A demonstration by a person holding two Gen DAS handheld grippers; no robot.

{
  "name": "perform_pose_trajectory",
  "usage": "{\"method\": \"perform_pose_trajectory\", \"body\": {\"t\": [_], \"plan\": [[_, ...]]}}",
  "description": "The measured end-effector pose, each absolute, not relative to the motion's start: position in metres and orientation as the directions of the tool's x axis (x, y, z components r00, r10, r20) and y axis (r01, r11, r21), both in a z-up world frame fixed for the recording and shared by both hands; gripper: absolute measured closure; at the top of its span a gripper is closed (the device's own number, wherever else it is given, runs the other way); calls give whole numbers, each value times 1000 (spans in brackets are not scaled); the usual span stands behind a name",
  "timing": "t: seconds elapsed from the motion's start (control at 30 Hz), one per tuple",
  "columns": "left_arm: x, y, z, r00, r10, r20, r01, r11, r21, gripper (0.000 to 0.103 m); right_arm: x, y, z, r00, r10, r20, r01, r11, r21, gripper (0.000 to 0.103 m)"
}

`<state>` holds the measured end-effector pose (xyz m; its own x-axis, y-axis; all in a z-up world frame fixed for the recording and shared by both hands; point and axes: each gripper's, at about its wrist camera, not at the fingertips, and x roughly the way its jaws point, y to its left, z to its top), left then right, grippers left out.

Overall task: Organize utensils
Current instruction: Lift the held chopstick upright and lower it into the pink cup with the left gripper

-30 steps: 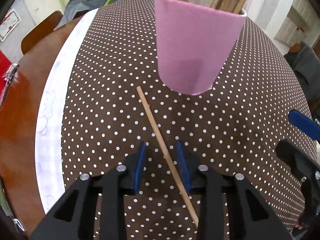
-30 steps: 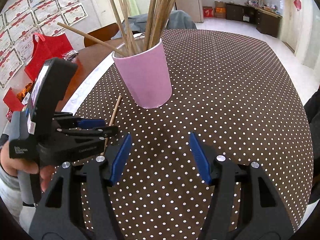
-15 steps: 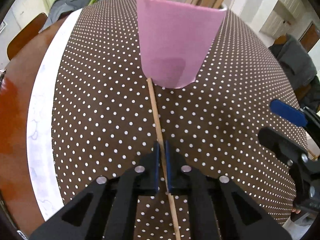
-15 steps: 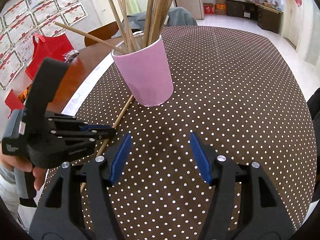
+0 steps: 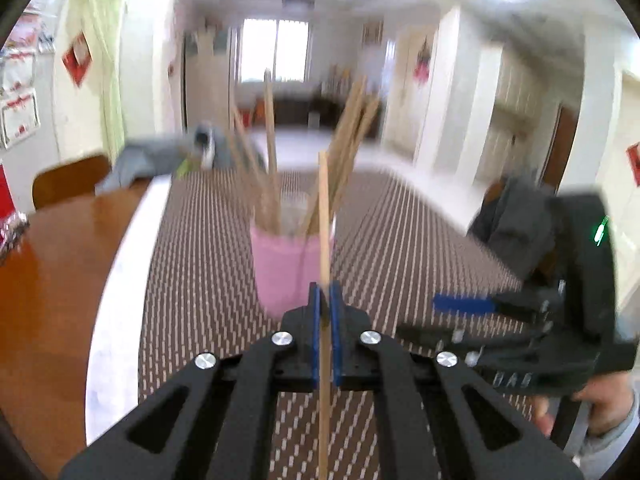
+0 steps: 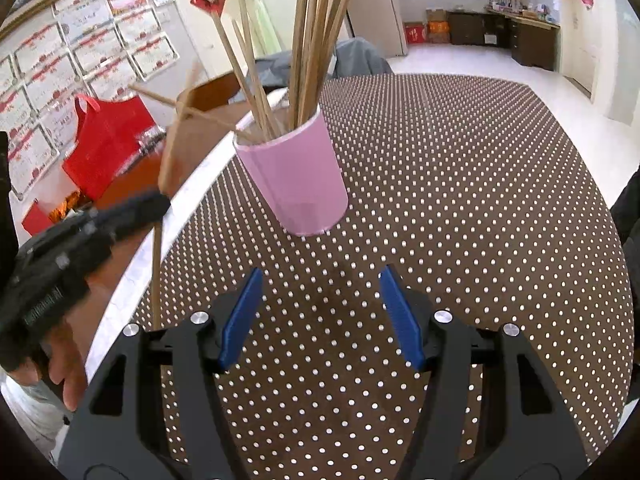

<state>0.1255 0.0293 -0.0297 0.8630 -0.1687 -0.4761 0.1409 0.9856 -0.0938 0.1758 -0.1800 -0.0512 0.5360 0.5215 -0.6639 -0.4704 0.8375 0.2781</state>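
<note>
A pink cup holding several wooden chopsticks stands on the brown dotted tablecloth. My left gripper is shut on a single wooden chopstick, lifted off the cloth and held nearly upright in front of the pink cup. From the right wrist view the left gripper hangs at the left with that chopstick sticking out above and below it. My right gripper hovers low over the cloth short of the cup, open, with nothing between its blue pads.
A bare wooden tabletop and a white cloth strip run along the left. A red bag and a wooden chair stand beyond it. Grey clothing lies at the table's far end.
My left gripper closed on the chopstick lying on the cloth, then lifted it and tilted up, so the stick now stands nearly upright. The right gripper stayed in place.
</note>
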Motion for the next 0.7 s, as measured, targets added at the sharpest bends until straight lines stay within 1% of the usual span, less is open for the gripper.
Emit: {"method": "perform_pose_trajectory", "body": {"t": [0.03,0.1,0.2,0.23,0.3,0.43,0.5,0.6,0.7], "plan": [[125,32,-27,884,-174,-434,144,984,-101,98,176,-182,-48,547,525,-652,-468,837,282,42],[126,32,-14,935,-164,-314,138,985,-104,98,176,-183,-42,570,525,-632,-462,841,283,42],[134,24,-1,968,-153,-199,134,985,-108,98,178,-185,-34,602,526,-601,-456,844,282,42],[135,22,1,973,-150,-174,133,986,-104,98,179,-185,-32,609,525,-594,-455,845,281,42],[135,18,7,988,-132,-85,125,989,-85,98,182,-185,-27,628,521,-578,-452,849,274,42],[134,11,17,994,-97,57,101,993,-62,98,194,-186,-20,654,522,-547,-443,851,282,42],[137,9,21,991,-81,106,88,994,-63,98,201,-187,-16,670,526,-524,-440,850,291,42],[147,7,22,989,-64,132,75,994,-79,98,215,-186,-9,685,531,-499,-439,847,299,42],[160,6,22,990,-48,133,61,993,-99,98,228,-182,-2,695,535,-480,-449,845,292,42]]}}
